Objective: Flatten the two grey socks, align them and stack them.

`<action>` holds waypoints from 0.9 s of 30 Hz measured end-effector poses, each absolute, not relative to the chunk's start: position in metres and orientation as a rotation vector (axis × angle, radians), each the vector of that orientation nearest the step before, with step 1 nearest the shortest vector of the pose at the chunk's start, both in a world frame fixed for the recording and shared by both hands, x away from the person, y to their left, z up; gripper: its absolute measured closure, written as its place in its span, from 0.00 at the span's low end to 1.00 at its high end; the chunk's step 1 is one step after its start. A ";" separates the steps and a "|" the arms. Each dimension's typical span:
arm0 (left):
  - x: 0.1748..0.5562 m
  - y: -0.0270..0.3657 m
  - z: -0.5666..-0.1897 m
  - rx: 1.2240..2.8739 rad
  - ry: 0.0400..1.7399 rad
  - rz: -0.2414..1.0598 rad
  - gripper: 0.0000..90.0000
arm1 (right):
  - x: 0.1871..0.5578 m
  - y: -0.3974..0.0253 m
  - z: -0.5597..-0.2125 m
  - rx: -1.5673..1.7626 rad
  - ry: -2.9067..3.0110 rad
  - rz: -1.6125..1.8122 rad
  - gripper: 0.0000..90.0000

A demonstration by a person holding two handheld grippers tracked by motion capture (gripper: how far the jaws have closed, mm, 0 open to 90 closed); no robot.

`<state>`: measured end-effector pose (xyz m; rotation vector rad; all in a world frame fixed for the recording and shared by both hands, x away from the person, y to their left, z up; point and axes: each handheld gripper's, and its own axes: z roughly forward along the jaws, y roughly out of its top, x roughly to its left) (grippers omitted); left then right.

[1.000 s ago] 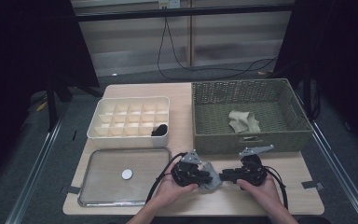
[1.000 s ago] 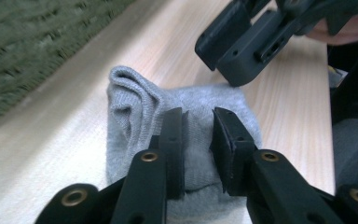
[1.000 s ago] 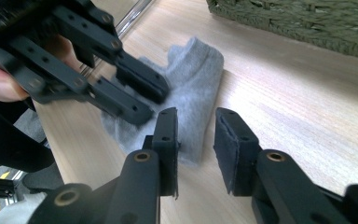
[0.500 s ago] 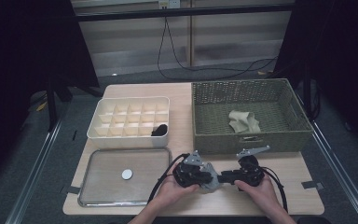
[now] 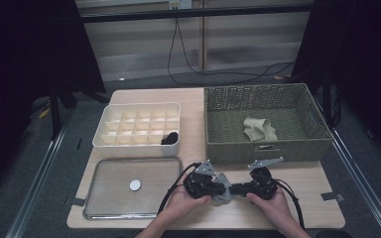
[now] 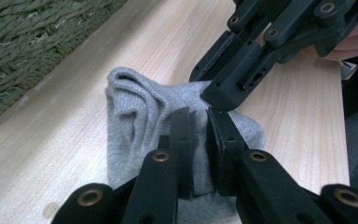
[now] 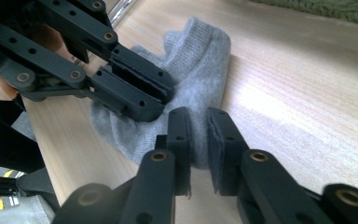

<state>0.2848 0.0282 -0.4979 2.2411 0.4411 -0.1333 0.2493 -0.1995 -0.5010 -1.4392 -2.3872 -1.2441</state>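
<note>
A small grey sock (image 5: 222, 198) lies crumpled on the wooden table (image 5: 302, 208) near its front edge, between my two grippers. My left gripper (image 6: 199, 133) is shut on a fold of the grey sock (image 6: 135, 116). Its jaws pinch the cloth from the sock's left side. My right gripper (image 7: 198, 140) is shut on the sock's (image 7: 200, 60) other edge, with grey cloth squeezed between its pads. The two grippers' tips nearly touch: left gripper (image 5: 222, 188), right gripper (image 5: 233, 189). A hand holds each gripper.
A green woven basket (image 5: 263, 151) stands just behind the grippers with a beige cloth (image 5: 259, 129) inside. A white divided box (image 5: 139, 144) at the back left holds a black item (image 5: 170, 138). A metal tray (image 5: 109, 210) at the front left carries a small white disc (image 5: 135, 185).
Almost nothing has changed. Both grippers stay on the sock. The right gripper has edged slightly left, toward the left one.
</note>
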 end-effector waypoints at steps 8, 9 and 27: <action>0.283 0.028 -0.497 2.246 0.442 -0.119 0.90 | 0.248 -0.202 -0.495 -1.430 -2.330 -1.306 0.93; 0.283 0.028 -0.497 2.245 0.443 -0.121 0.90 | 0.248 -0.203 -0.494 -1.426 -2.321 -1.316 0.93; 0.279 0.040 -0.483 2.189 0.453 -0.132 0.85 | 0.247 -0.211 -0.484 -1.433 -2.303 -1.381 0.93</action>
